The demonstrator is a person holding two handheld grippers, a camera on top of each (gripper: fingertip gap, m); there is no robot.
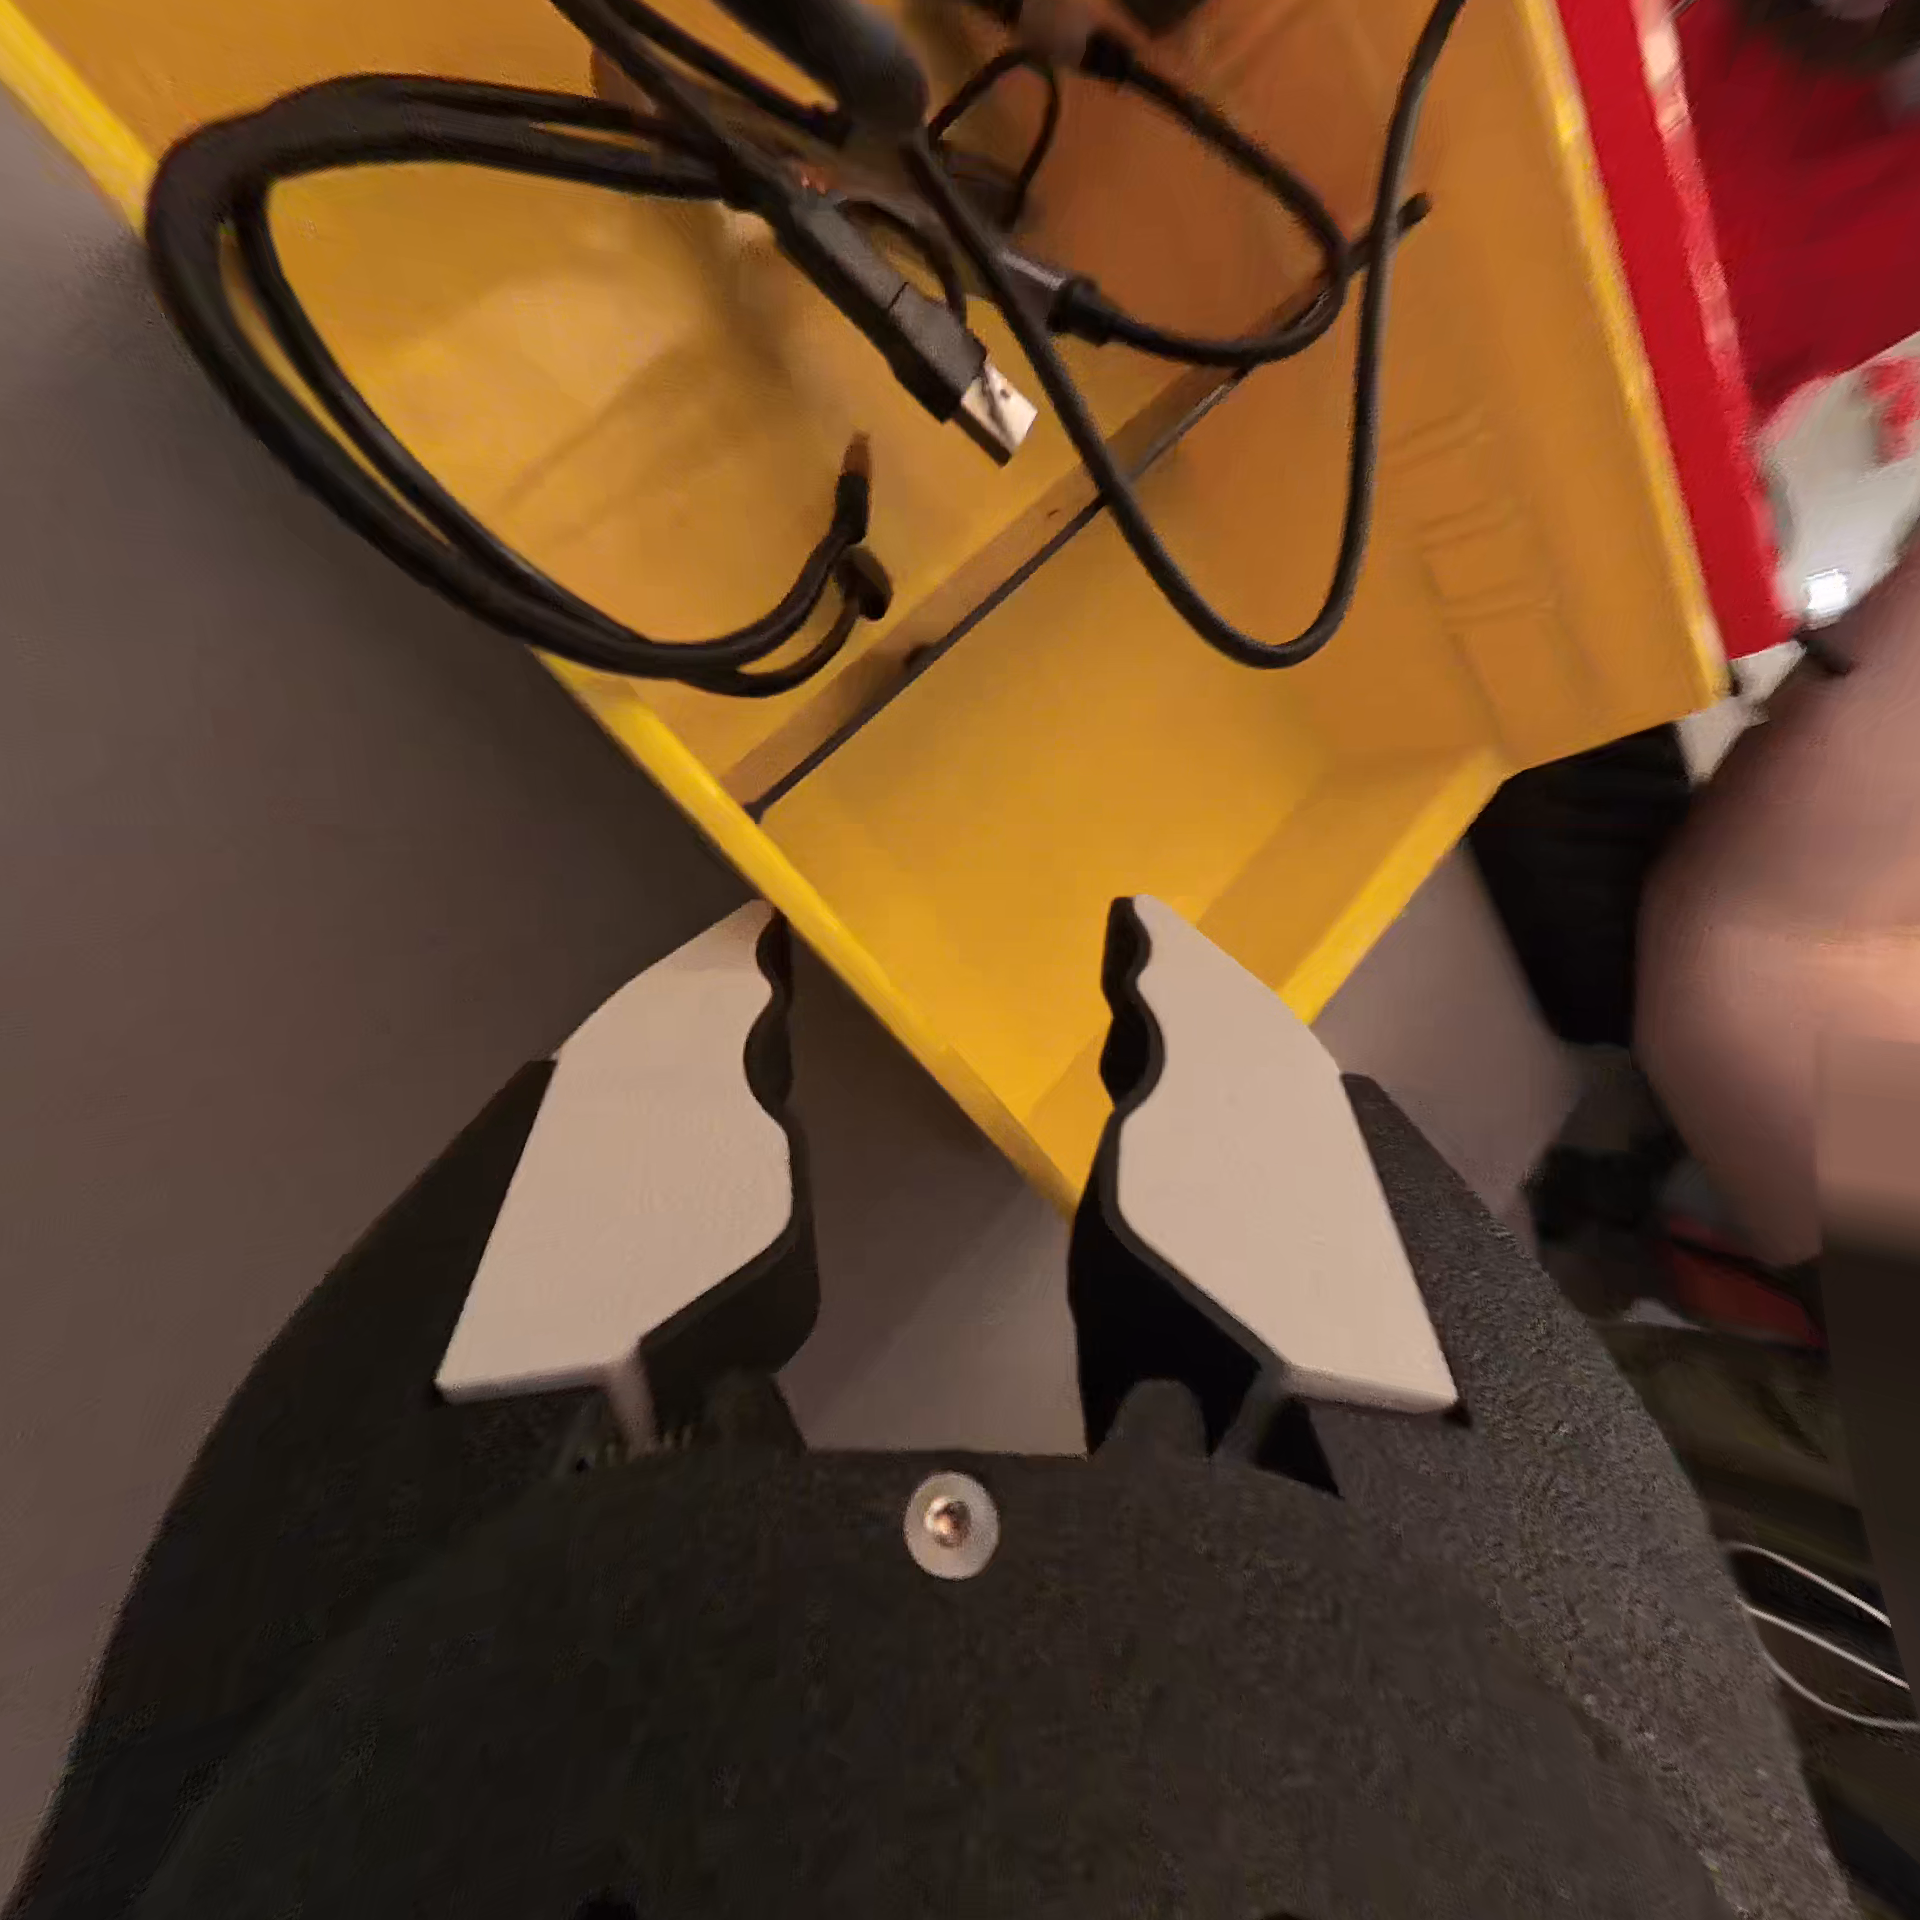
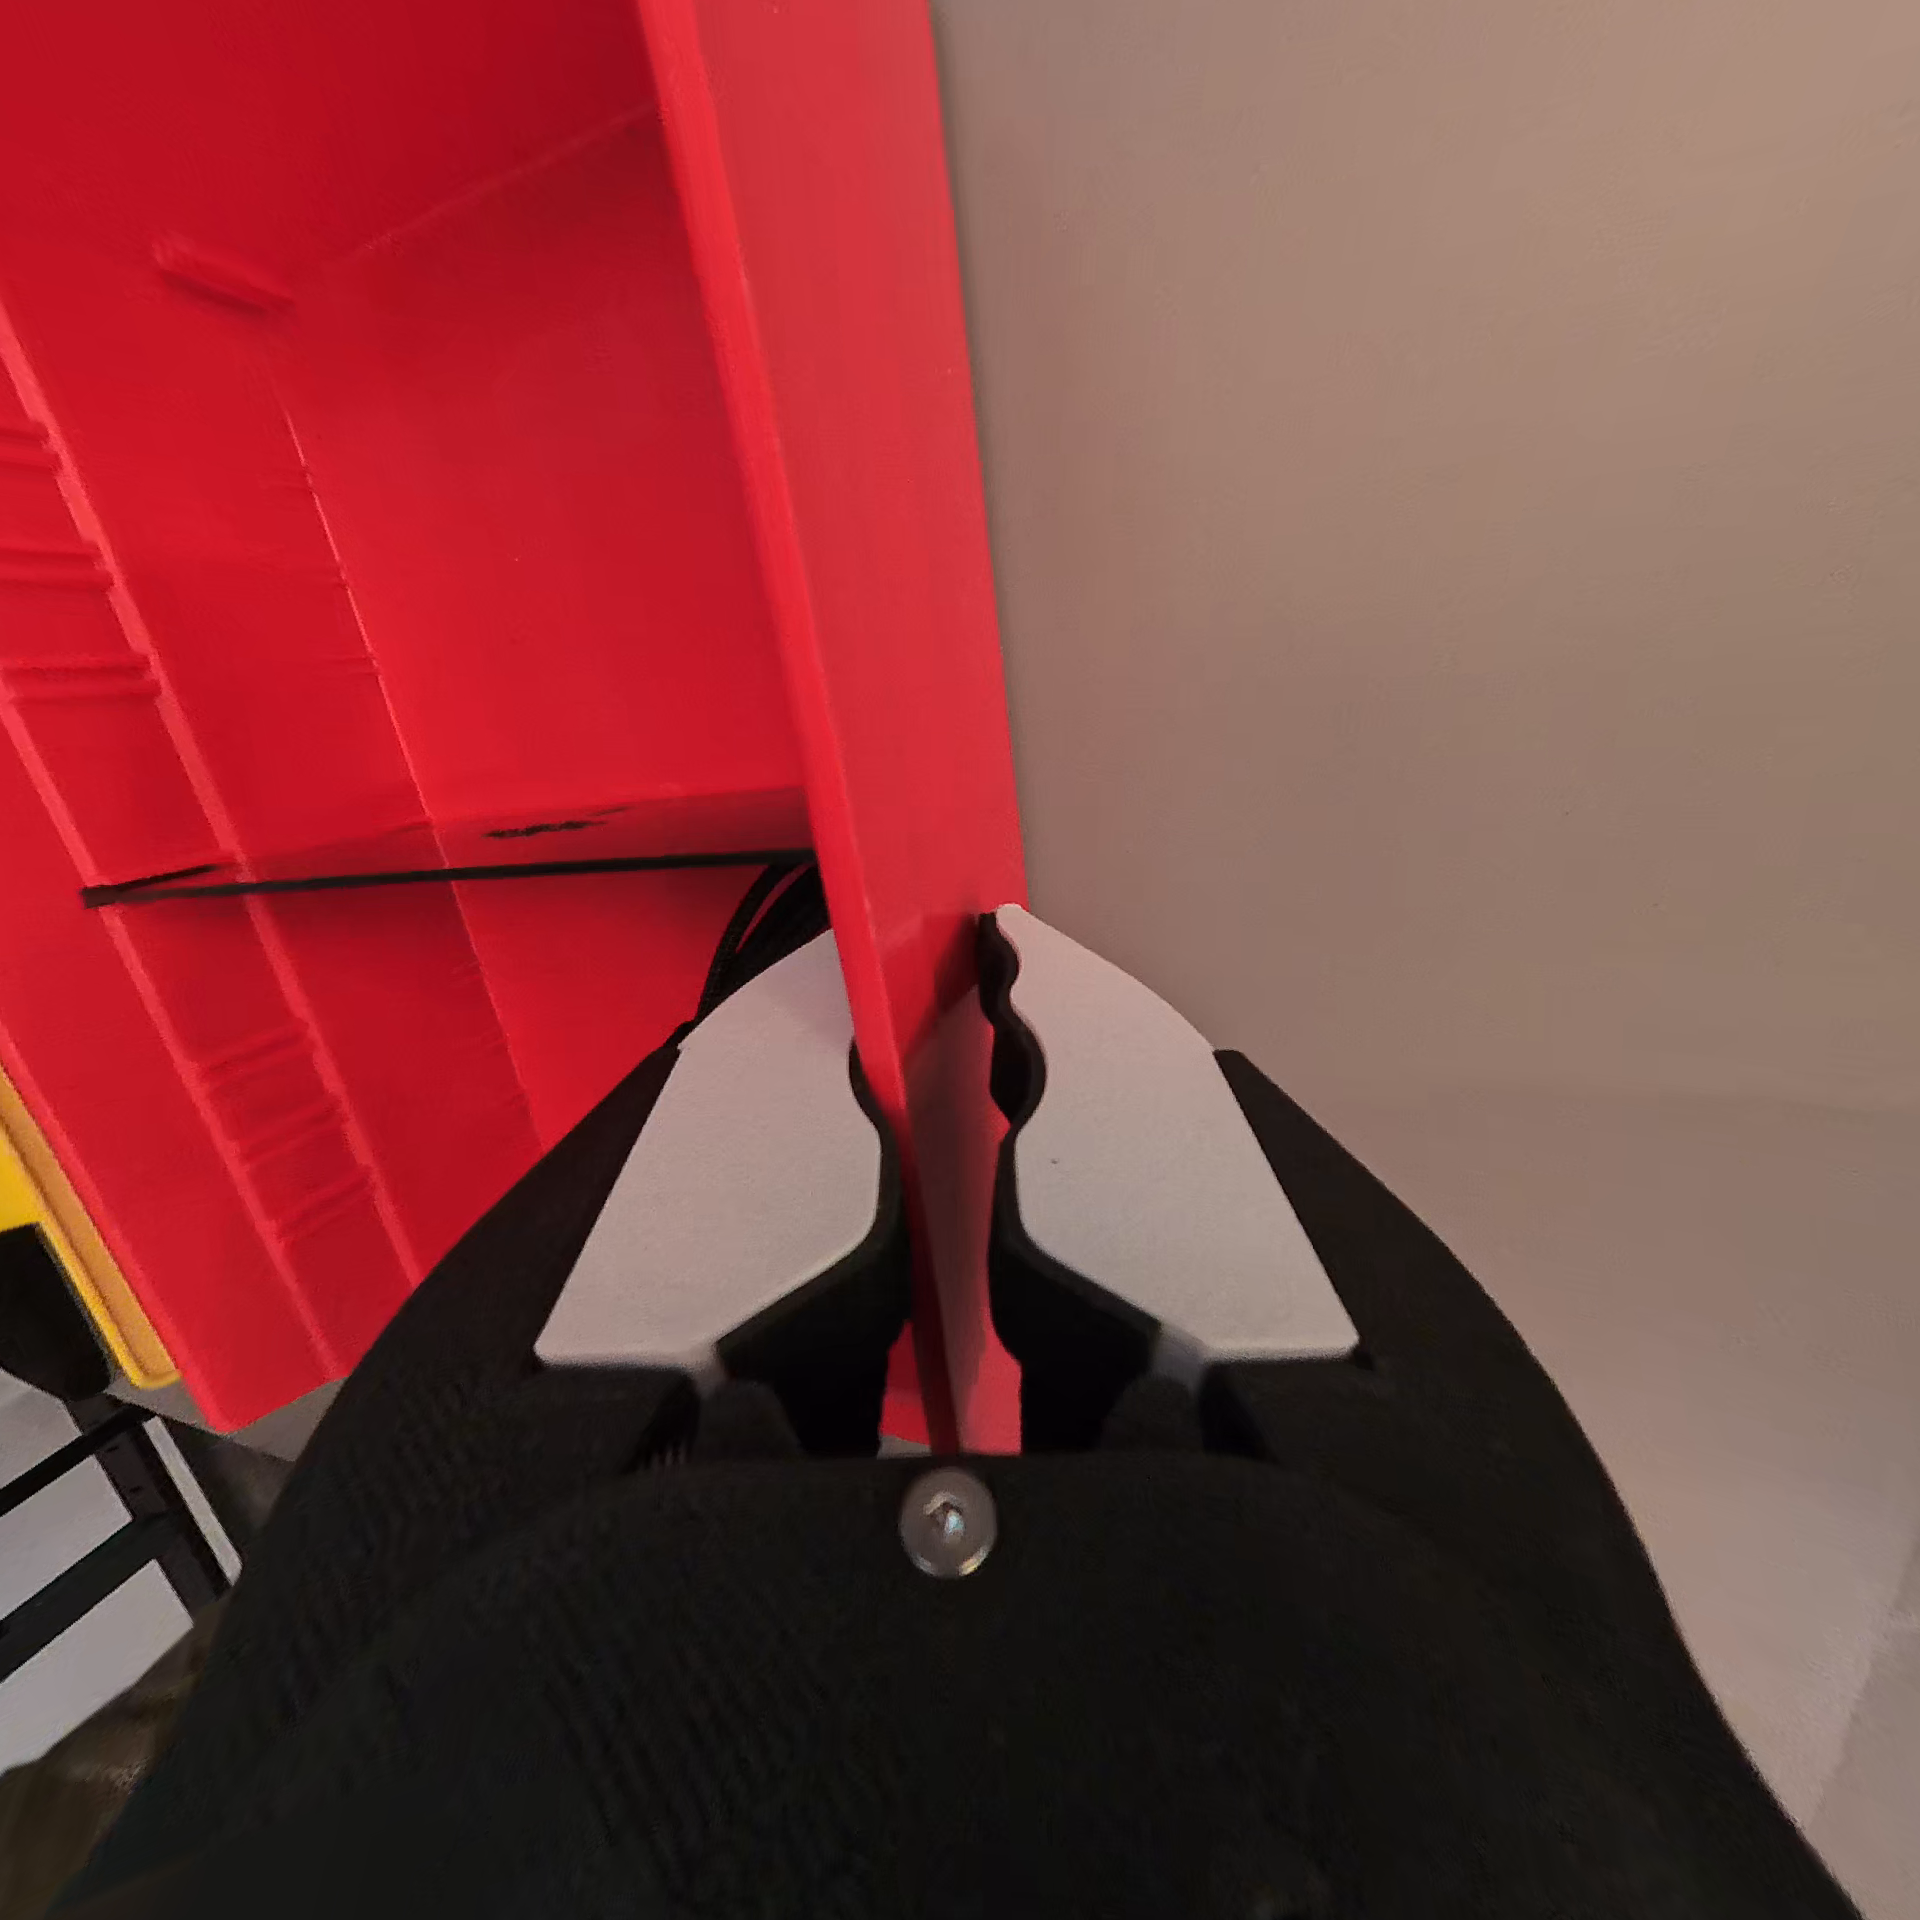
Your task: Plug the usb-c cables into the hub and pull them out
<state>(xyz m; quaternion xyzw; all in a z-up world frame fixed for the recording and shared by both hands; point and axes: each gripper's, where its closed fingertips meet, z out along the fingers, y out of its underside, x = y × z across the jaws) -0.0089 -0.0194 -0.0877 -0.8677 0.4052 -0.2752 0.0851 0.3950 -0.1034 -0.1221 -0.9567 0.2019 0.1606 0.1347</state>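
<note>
A yellow bin (image 1: 1091, 831) holds a tangle of black cables (image 1: 343, 436), one ending in a silver USB plug (image 1: 992, 410). A dark blurred thing (image 1: 873, 52) lies among them at the top; I cannot tell if it is the hub. My left gripper (image 1: 951, 914) is open and empty, with the yellow bin's near rim running between its fingers. My right gripper (image 2: 914, 935) is shut on the side wall of a red bin (image 2: 416, 520). A bit of black cable (image 2: 764, 920) shows behind its left finger.
Both bins stand on a grey table (image 1: 260, 935). The red bin (image 1: 1662, 312) sits next to the yellow one, whose corner also shows in the right wrist view (image 2: 31, 1174). A black divider (image 1: 966, 613) splits the yellow bin. A person's blurred hand (image 1: 1766, 935) is at the right.
</note>
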